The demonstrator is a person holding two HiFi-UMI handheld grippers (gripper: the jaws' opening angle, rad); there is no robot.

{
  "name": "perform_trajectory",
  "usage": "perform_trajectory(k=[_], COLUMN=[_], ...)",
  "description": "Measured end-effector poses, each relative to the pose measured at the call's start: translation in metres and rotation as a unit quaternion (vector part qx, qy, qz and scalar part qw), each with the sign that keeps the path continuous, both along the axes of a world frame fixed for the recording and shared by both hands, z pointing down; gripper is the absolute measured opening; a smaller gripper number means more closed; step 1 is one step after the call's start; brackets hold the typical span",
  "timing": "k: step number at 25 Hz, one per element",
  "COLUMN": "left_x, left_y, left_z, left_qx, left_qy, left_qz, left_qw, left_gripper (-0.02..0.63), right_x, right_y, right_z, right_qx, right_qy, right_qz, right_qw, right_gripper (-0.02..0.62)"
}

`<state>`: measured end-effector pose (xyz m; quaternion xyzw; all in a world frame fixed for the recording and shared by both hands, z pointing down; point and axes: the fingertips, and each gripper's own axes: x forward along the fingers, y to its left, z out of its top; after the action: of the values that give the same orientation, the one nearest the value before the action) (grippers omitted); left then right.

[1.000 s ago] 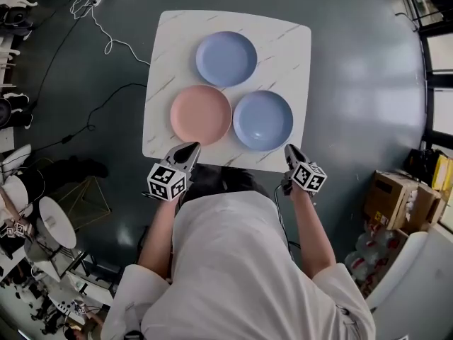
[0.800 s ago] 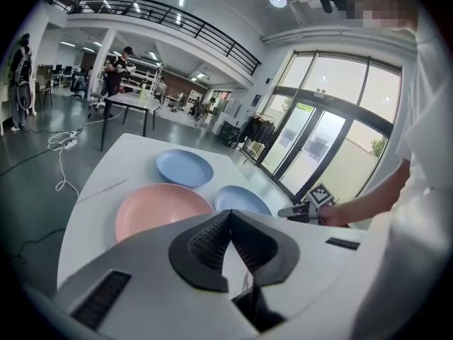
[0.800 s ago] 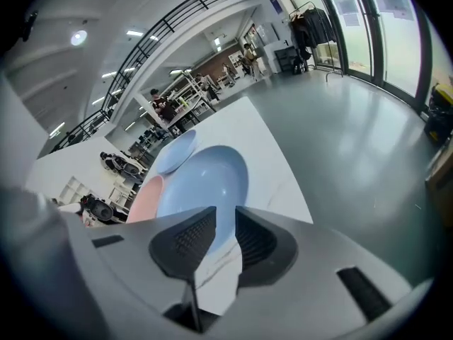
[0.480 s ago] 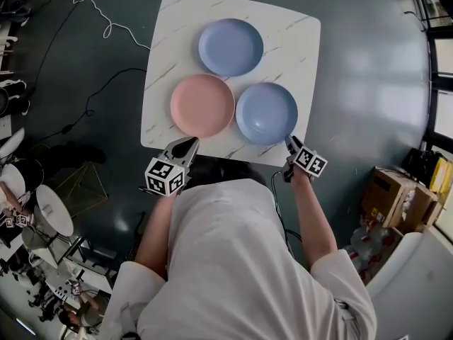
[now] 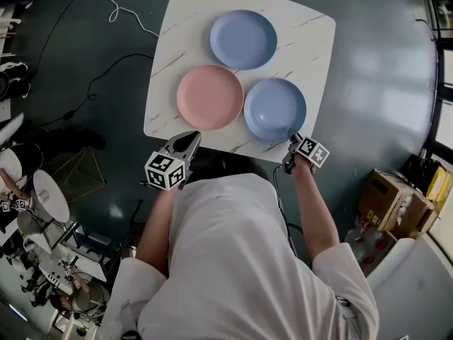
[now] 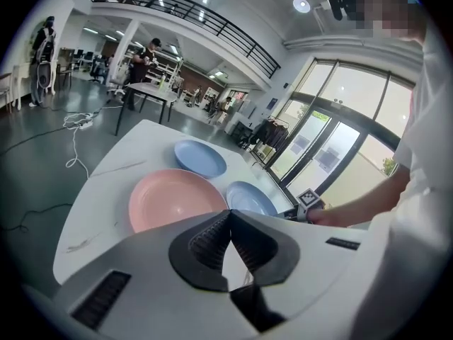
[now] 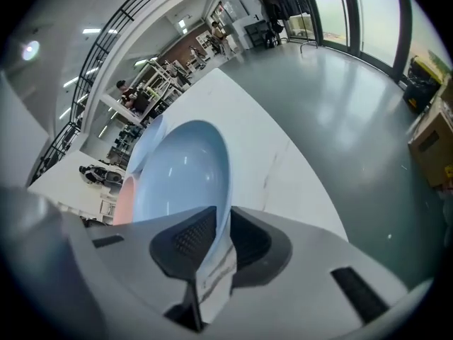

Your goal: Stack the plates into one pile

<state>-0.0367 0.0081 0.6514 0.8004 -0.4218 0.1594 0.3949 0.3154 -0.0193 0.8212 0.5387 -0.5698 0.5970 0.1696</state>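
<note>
Right gripper [image 5: 291,139] sits at the near blue plate [image 5: 274,109], table [image 5: 311,41] edge, pink plate [image 5: 210,97] alongside. Left gripper view: left gripper [image 6: 228,214] clenched, empty. Right gripper view: jaws just been closing, now pinching that plate's rim.

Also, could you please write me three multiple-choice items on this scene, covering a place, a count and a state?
1. Whose rim sits between the right gripper's fingers? A. pink plate B. near blue plate C. far blue plate
2. How many blue plates lie on the table? A. one B. two C. three
3. The left gripper's fingers are: A. wide open B. shut on a plate C. shut, empty

1 B: that rim shows between fingers that have just been closing.
2 B: near and far, beside the one pink plate.
3 C: they meet with nothing between.
</note>
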Motion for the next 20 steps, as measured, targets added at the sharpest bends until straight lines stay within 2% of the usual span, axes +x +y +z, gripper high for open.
perform_trajectory(k=[1, 8, 20], left_x=[-0.001, -0.013, -0.034], left_y=[0.000, -0.006, -0.007], left_z=[0.000, -0.006, -0.019], left_qx=[0.000, 0.010, 0.029], left_qy=[-0.001, 0.002, 0.004], left_qz=[-0.002, -0.012, -0.025], left_qw=[1.0000, 0.9999, 0.9992], left_gripper=[0.012, 0.012, 0.012], right_x=[0.001, 0.008, 0.012], right_y=[0.000, -0.005, -0.014], right_z=[0.002, 0.003, -0.027], right_qx=[-0.005, -0.024, -0.007], right_qy=[-0.003, -0.041, -0.051], right_qz=[0.011, 0.099, 0.132], right_qw=[1.000, 0.994, 0.990], right_gripper=[0.069, 0.034, 0.034])
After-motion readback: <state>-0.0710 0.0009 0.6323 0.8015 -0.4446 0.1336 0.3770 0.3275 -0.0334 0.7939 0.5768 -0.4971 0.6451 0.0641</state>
